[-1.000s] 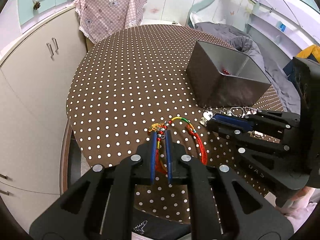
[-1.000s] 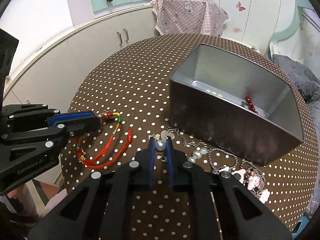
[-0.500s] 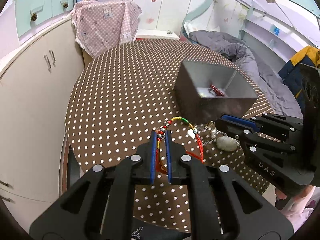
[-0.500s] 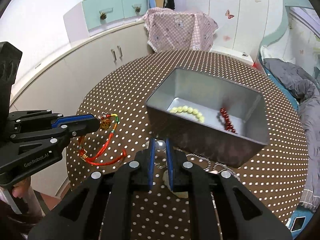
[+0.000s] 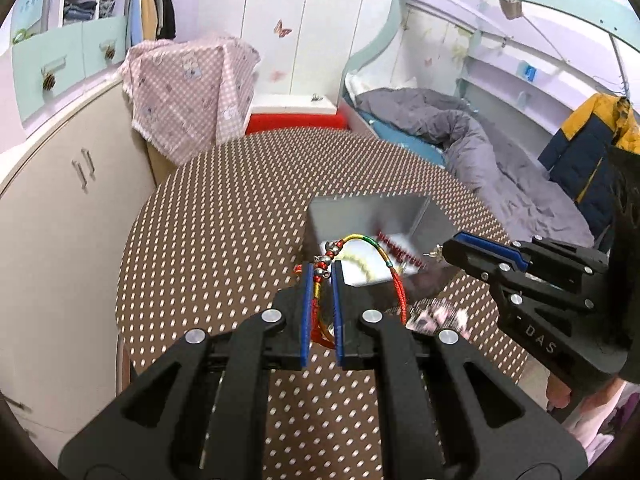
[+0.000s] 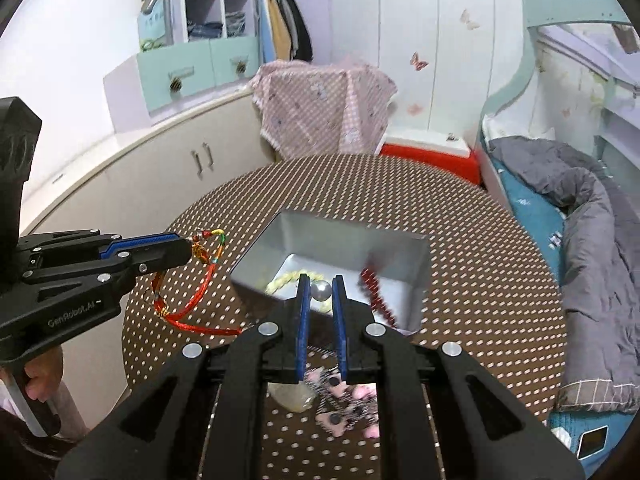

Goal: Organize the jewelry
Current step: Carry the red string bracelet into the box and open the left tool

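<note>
My left gripper point(image 5: 320, 270) is shut on a red and rainbow cord bracelet point(image 5: 396, 284) and holds it in the air over the brown dotted table point(image 5: 208, 248); it also shows in the right wrist view point(image 6: 188, 312). My right gripper point(image 6: 321, 282) is shut on a pearl necklace point(image 6: 321, 290), whose pink charms point(image 6: 344, 400) dangle below the fingers. Both grippers are above and near the grey metal box point(image 6: 352, 240), which holds a yellow bead bracelet point(image 6: 282, 280) and a red bead bracelet point(image 6: 374, 292).
A cream cabinet point(image 5: 60, 184) curves along the left of the table. A stand under a pink checked cloth point(image 5: 192, 92) and a red box point(image 5: 296, 122) sit beyond the far edge. A bed with a grey quilt point(image 5: 500, 160) is on the right.
Both grippers have risen well above the table, lifting the cord bracelet and the pearl necklace off the surface. The box now appears from above, with its contents showing.
</note>
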Demonstrator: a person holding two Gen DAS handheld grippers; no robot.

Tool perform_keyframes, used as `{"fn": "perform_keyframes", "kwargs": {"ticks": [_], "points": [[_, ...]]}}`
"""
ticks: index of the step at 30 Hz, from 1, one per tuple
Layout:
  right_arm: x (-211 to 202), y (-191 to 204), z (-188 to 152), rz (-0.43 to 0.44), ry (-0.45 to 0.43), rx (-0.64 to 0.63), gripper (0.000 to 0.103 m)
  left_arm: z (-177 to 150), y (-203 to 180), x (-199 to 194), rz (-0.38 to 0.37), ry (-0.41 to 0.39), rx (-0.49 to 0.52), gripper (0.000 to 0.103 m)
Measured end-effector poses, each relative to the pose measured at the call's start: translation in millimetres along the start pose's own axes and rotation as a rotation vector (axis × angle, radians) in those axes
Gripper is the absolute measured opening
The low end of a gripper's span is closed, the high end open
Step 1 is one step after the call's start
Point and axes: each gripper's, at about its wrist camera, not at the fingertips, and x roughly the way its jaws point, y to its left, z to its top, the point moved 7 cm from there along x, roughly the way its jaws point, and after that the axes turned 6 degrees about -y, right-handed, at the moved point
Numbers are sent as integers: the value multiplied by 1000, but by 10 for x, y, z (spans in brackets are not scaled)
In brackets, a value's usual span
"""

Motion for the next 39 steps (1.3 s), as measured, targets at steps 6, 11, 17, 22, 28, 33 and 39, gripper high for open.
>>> {"fn": "perform_keyframes", "kwargs": {"ticks": [6,11,17,22,28,33,39], "points": [[-61,-158,208,-34,-48,4,10,245,-162,72,-15,-31,18,9],[-37,-229,317,-50,-65,-3,10,444,-298,66,-39,-63,35,9],[45,-313,312,-49,-54,11,10,541,-350,174,-38,-59,26,9],[180,-396,216,-32,-10,35,10,447,-327,435,-44,0,-1,9],[299,-469,158,-4,29,71,10,304,-303,667,-53,59,-26,10],[263,-502,176,-18,23,71,32,258,-283,730,-38,92,-16,10],[216,-578,164,-38,13,86,45,198,-212,735,-22,110,-32,52]]}}
